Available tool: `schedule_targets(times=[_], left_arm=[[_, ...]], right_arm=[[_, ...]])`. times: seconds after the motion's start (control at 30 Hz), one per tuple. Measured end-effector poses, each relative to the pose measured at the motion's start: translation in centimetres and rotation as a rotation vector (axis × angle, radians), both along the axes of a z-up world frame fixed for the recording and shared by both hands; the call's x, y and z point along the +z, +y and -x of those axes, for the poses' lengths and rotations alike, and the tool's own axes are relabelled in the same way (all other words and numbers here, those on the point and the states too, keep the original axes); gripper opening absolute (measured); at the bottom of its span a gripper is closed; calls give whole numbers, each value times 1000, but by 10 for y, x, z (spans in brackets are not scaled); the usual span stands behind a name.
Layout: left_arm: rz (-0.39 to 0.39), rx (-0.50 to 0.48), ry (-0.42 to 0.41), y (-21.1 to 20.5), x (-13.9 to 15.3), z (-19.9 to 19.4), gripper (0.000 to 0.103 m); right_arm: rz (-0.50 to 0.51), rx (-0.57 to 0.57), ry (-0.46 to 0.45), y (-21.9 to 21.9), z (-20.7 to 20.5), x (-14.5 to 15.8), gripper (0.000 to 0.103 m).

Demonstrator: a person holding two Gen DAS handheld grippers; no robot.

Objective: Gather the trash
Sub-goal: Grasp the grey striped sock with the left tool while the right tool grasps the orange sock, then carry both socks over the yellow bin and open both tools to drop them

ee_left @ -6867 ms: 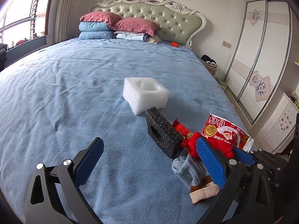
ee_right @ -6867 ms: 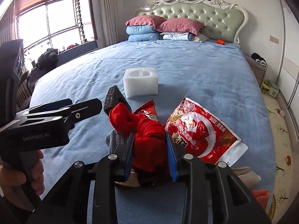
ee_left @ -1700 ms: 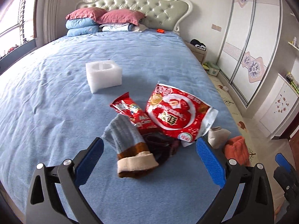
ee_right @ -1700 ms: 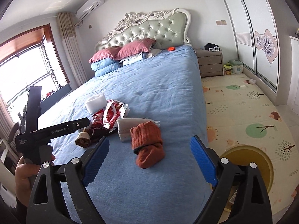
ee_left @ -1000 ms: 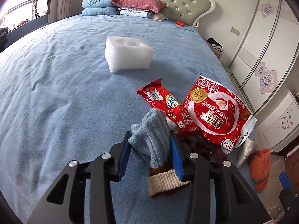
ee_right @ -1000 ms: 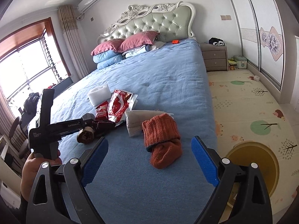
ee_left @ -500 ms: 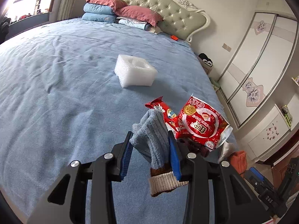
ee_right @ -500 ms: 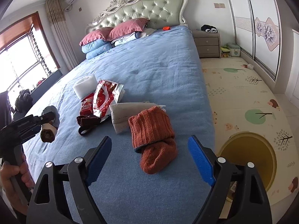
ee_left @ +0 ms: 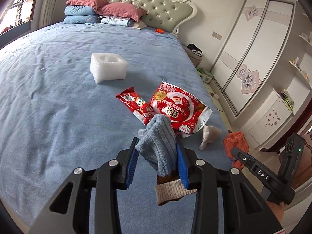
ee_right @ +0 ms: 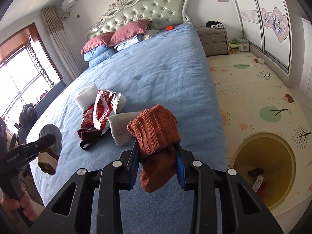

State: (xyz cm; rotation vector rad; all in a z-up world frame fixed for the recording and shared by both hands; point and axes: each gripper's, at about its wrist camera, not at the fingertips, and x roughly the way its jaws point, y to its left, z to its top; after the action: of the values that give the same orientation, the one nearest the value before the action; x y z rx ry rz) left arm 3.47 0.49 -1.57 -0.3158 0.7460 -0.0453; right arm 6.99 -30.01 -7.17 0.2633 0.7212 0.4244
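Note:
My left gripper [ee_left: 157, 156] is shut on a grey-blue sock [ee_left: 159, 134] with a brown and cream cuff, held up off the blue bed [ee_left: 58, 107]. Beyond it lie a small red snack wrapper [ee_left: 134, 103], a large red snack bag [ee_left: 175, 105] and a white foam block [ee_left: 108, 67]. My right gripper [ee_right: 157, 161] is closing, and its blue pads touch both sides of an orange sock [ee_right: 156, 130] at the bed's right edge. A yellow bin [ee_right: 269, 152] stands on the floor at the right with some trash inside.
A dark red sock [ee_right: 87, 135] and a pale sock [ee_right: 120, 128] lie between the wrappers and the orange sock. Pillows [ee_left: 103, 13] are stacked at the headboard. A patterned floor mat [ee_right: 253, 81], a nightstand [ee_right: 214, 41] and wardrobe doors [ee_left: 253, 48] flank the bed's right side.
The right jaws went from wide open to closed around the orange sock. The left gripper rose with the grey-blue sock, which now hangs above the bed.

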Motion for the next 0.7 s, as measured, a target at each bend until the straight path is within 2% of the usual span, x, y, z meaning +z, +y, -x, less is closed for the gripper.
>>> schedule_targets(times=[0.17, 0.37, 0.7], left_arm=[[-23, -86, 8, -40, 0, -5, 37], [-10, -243, 48, -107, -12, -18, 37], [-8, -461, 117, -223, -30, -49, 37]], right_arm=[[-49, -50, -31, -33, 19, 2, 32], [-106, -130, -24, -88, 38, -8, 32], [-108, -328, -21, -180, 60, -21, 32]])
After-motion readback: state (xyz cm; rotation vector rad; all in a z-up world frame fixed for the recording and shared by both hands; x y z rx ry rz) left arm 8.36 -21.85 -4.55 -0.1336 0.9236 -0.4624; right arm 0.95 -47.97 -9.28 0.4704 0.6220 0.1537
